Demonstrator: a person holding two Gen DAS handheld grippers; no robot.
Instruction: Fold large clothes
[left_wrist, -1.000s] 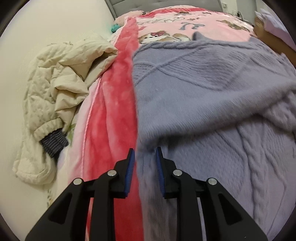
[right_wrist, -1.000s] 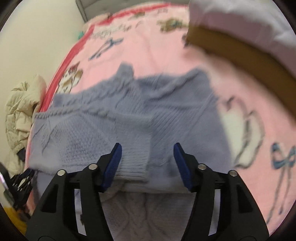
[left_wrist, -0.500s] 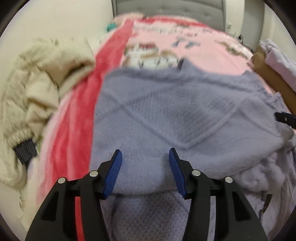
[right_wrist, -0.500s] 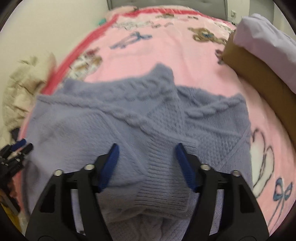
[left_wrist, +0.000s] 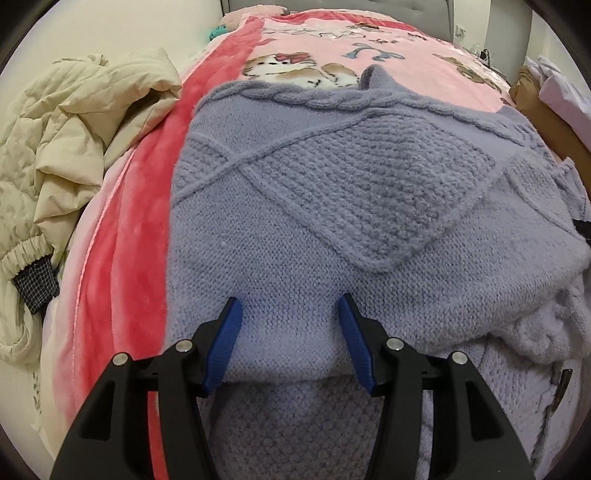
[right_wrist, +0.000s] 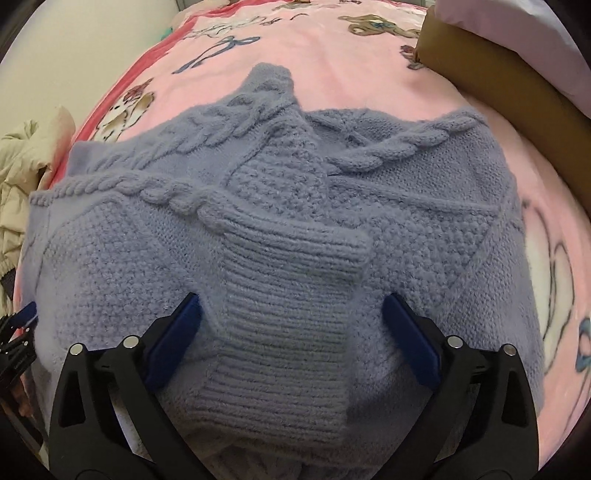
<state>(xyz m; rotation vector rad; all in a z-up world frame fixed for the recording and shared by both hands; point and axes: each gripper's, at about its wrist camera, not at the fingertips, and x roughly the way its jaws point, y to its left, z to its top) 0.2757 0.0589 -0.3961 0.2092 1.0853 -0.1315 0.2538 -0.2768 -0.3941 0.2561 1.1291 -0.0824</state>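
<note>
From my left wrist camera I get the side the other view mostly misses: the cream quilted jacket (left_wrist: 74, 147) heaped against the wall beside the bed, its dark checked cuff lining (left_wrist: 35, 288) showing, and the red plush border (left_wrist: 147, 206) of the pink blanket (left_wrist: 369, 40) running along the sweater's left edge. I also see the folded-over edge of the lavender sweater (left_wrist: 332, 229) here, with a paler, chunkier layer of knit lying under it, close to my fingers.

My right wrist camera gives me what the left cannot: the ribbed sleeve (right_wrist: 280, 314) laid down the middle of the sweater (right_wrist: 424, 221), its cuff end nearest me, the cable braids across the top, and the collar poking up toward the far end of the bed. A brown cushion (right_wrist: 498, 85) sits at the upper right with a pale lilac pillow (right_wrist: 517, 33) on it. At the far left edge I catch part of my other gripper.

My left gripper (left_wrist: 290, 310) is spread apart, holding nothing, its blue pads just above the sweater's near folded edge. My right gripper (right_wrist: 291, 306) is also wide apart and empty, its pads straddling the ribbed sleeve; whether they touch the knit I cannot tell.
</note>
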